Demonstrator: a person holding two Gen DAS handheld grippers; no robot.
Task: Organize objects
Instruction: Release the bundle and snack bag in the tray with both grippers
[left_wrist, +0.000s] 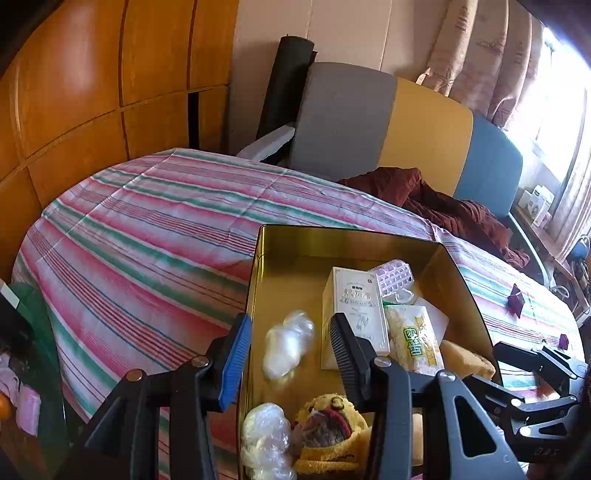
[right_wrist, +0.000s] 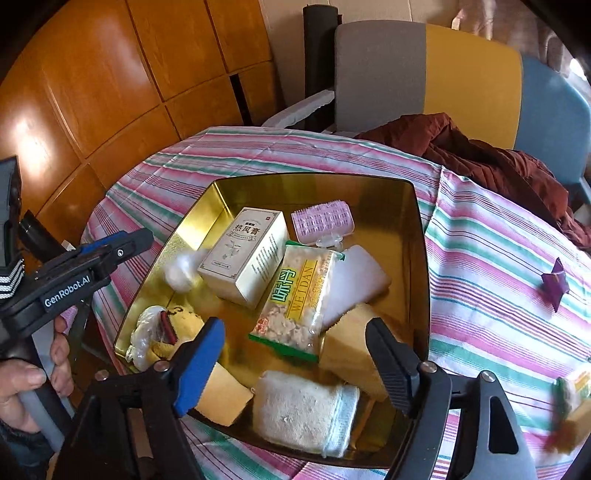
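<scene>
Two grippers are seen over a gold tin (right_wrist: 419, 236) that is set on the striped tablecloth (right_wrist: 491, 243) of the table. The left gripper (left_wrist: 290, 343) is held above the tin's near left corner, its fingers spread wide and released, with nothing between them; a blurred clear plastic ball (left_wrist: 288, 349) is seen in the gap below, over the tin floor, and whether it is resting there cannot be told. The right gripper (right_wrist: 295, 354) is held over the near edge of the tin, its fingers likewise spread apart and empty.

Inside the tin, a white carton (right_wrist: 245, 254) is laid toward the far left, and a pink hair roller (right_wrist: 322, 220) is seen just beyond it at the far side. A snack packet (right_wrist: 295, 299) marked WEIDAN is laid in the middle, touching the carton. A white sponge (right_wrist: 356, 284) is tucked to its right, and a yellow sponge (right_wrist: 351, 350) lies nearer. A rolled white towel (right_wrist: 304, 410) is placed at the near edge. A yellow plush toy (right_wrist: 173, 328) with plastic wrap is lodged in the near left corner.

Outside the tin, a purple paper figure (right_wrist: 554, 284) is left on the cloth to the right. A dark red garment (right_wrist: 480, 155) is draped at the far side, before a grey, yellow and blue chair (right_wrist: 472, 70).
</scene>
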